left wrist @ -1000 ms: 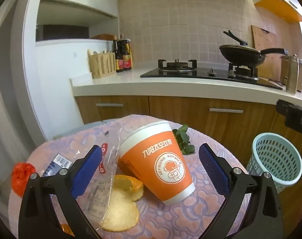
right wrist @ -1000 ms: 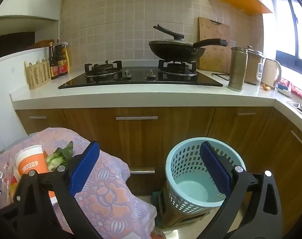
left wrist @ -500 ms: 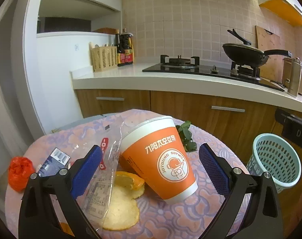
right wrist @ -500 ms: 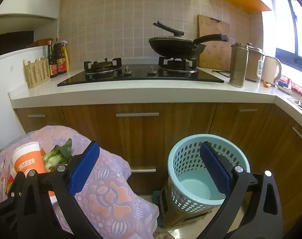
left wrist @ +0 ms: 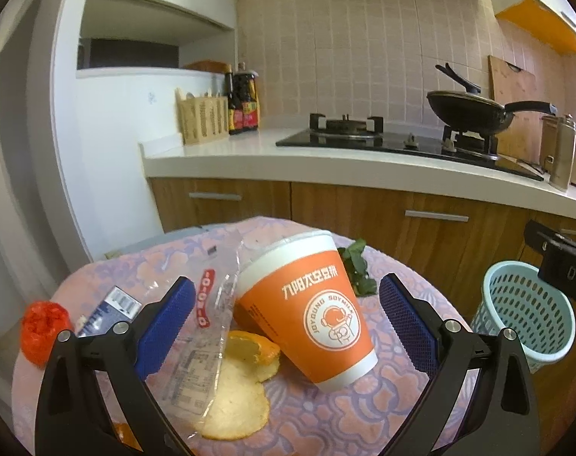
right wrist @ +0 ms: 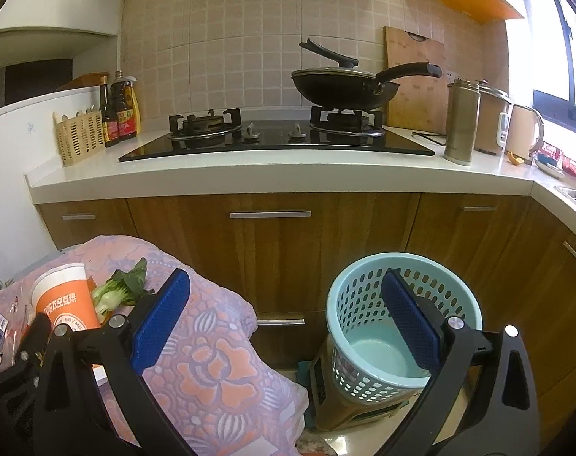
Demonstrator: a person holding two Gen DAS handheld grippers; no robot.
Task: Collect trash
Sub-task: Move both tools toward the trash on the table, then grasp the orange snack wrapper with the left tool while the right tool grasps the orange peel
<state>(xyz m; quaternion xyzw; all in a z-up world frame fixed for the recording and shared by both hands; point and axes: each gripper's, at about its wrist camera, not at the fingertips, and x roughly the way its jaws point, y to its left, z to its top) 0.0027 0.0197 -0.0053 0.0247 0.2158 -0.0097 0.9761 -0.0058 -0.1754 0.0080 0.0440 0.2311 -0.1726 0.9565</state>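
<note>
An upturned orange and white paper cup (left wrist: 310,307) leans on a table with a flowered cloth (left wrist: 326,418). Around it lie a clear plastic wrapper (left wrist: 208,326), orange peel (left wrist: 251,349), a pale round peel (left wrist: 234,402), a green leaf (left wrist: 358,269), a blue packet (left wrist: 111,306) and a red crumpled bag (left wrist: 42,326). My left gripper (left wrist: 288,326) is open, with the cup between its blue pads and untouched. My right gripper (right wrist: 286,323) is open and empty, above the gap between the table and a light blue basket bin (right wrist: 398,323). The cup (right wrist: 65,296) and bok choy (right wrist: 116,292) show at left in the right wrist view.
The bin (left wrist: 523,323) stands on the floor to the right of the table, in front of wooden cabinets (right wrist: 288,250). A counter (right wrist: 249,178) behind holds a gas hob, a black pan (right wrist: 345,87), bottles, a flask and a kettle.
The left gripper has moved slightly closer to the cup, which now looks larger. The right gripper has shifted little. Both stay open.
</note>
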